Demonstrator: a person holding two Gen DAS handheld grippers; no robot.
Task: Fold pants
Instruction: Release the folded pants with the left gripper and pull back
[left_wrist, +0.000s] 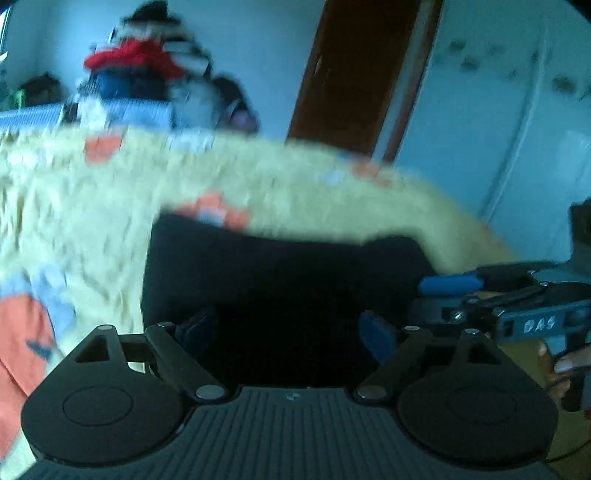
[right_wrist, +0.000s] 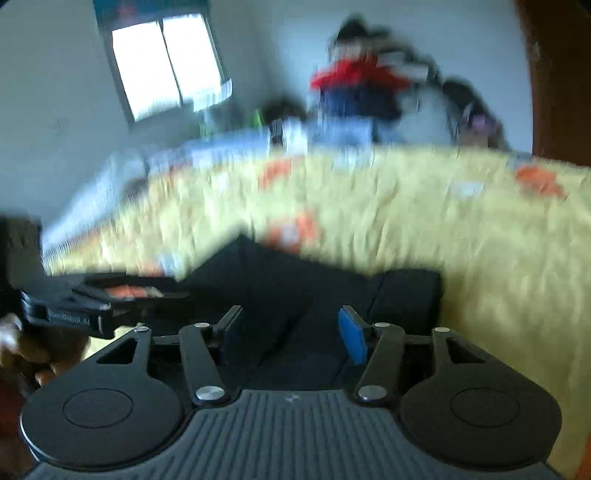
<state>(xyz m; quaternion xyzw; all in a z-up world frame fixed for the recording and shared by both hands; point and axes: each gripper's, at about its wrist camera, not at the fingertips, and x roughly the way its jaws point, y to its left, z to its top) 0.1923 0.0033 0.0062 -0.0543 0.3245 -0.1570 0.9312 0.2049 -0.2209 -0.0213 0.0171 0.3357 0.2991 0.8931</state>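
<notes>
Dark navy pants (left_wrist: 280, 291) lie folded on a yellow patterned bedspread (left_wrist: 92, 206); they also show in the right wrist view (right_wrist: 295, 295). My left gripper (left_wrist: 284, 332) is open just above the near edge of the pants and holds nothing. My right gripper (right_wrist: 290, 334) is open over the pants too, empty. Each gripper shows in the other's view: the right one (left_wrist: 517, 299) at the pants' right side, the left one (right_wrist: 99, 299) at their left side. Both views are motion-blurred.
A pile of clothes (left_wrist: 147, 62) sits at the far side of the bed, also in the right wrist view (right_wrist: 362, 85). A brown door (left_wrist: 354, 74) and a white wardrobe (left_wrist: 498, 129) stand behind. A window (right_wrist: 166, 62) is on the far wall.
</notes>
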